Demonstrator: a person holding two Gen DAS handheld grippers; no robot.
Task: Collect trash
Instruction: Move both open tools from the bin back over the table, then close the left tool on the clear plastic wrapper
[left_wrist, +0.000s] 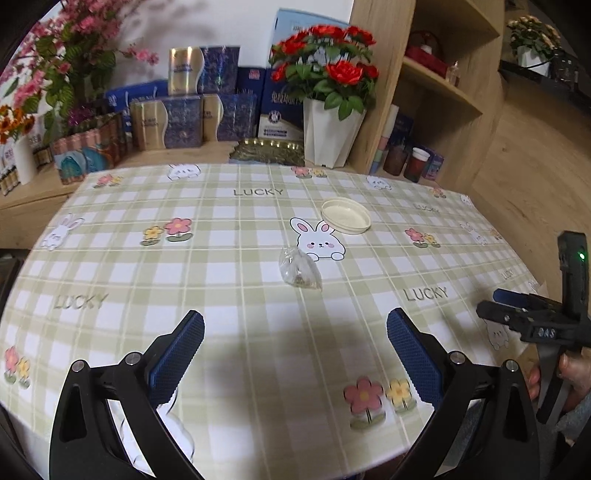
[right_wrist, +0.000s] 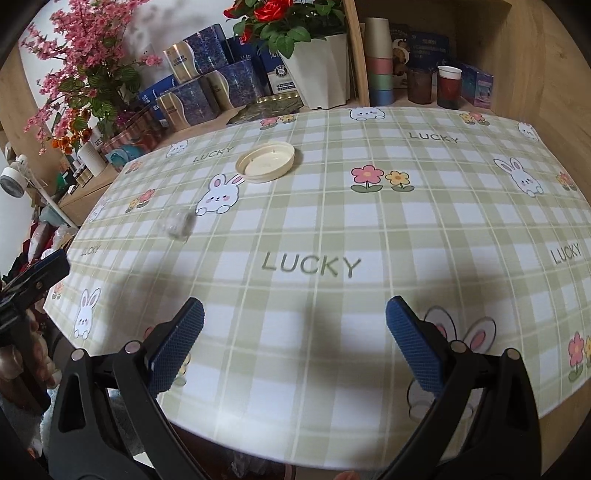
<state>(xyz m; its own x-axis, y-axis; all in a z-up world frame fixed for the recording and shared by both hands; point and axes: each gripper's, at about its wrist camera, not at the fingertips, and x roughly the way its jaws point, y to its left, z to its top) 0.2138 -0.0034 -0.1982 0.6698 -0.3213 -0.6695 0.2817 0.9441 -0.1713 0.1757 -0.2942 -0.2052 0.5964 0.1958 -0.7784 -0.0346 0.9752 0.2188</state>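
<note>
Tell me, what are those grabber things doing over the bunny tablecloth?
A person holds a grabber in each hand to pick up trash. Right now the left gripper and the right gripper are both open and empty, hovering near the table's edge. Two bits of trash wait on the tablecloth: a crumpled clear plastic wrapper and, beyond it, a round cream lid. Nothing is picked up yet.

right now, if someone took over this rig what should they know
Left gripper: open, holding nothing, above the near edge of the table.
Right gripper: open, holding nothing, also above the near edge.
Trash: a crumpled clear wrapper lies mid-table beside a printed bunny; a cream round lid lies just beyond it, rim up.
Done: nothing picked up yet.
Left: grab the wrapper and the lid. No bin shows in either view.
</note>
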